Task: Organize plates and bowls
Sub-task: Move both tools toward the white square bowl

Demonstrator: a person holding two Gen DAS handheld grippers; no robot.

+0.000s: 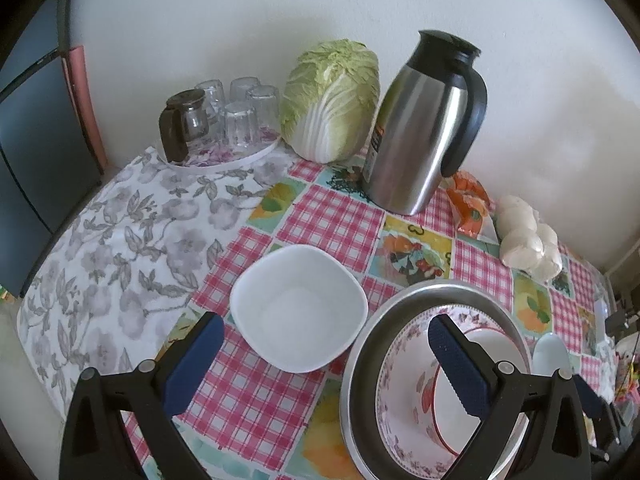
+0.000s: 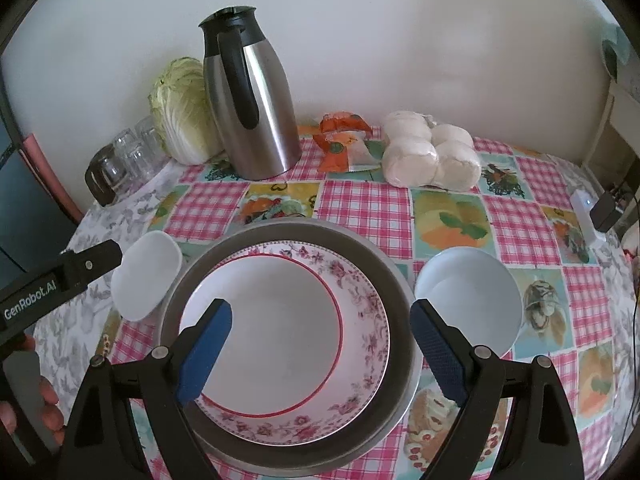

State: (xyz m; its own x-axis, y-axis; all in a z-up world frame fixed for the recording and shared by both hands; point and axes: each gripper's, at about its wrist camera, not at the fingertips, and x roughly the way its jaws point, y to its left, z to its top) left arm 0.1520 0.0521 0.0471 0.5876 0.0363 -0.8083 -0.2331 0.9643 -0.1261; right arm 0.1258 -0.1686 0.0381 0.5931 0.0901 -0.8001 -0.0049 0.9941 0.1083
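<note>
You have three loose bowls: a square white bowl left, a nested stack of red-rimmed bowl, floral plate and metal basin centre, a pale blue bowl right. Your left gripper gapes empty over the square bowl; your right gripper, wide and empty, hovers above the stack. Bare tablecloth lies behind.

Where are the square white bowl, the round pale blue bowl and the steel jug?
Square white bowl (image 1: 298, 308), left wrist view, inside bottom.
Round pale blue bowl (image 2: 468, 304), right wrist view, inside bottom.
Steel jug (image 2: 264, 120), right wrist view, metal body.
</note>
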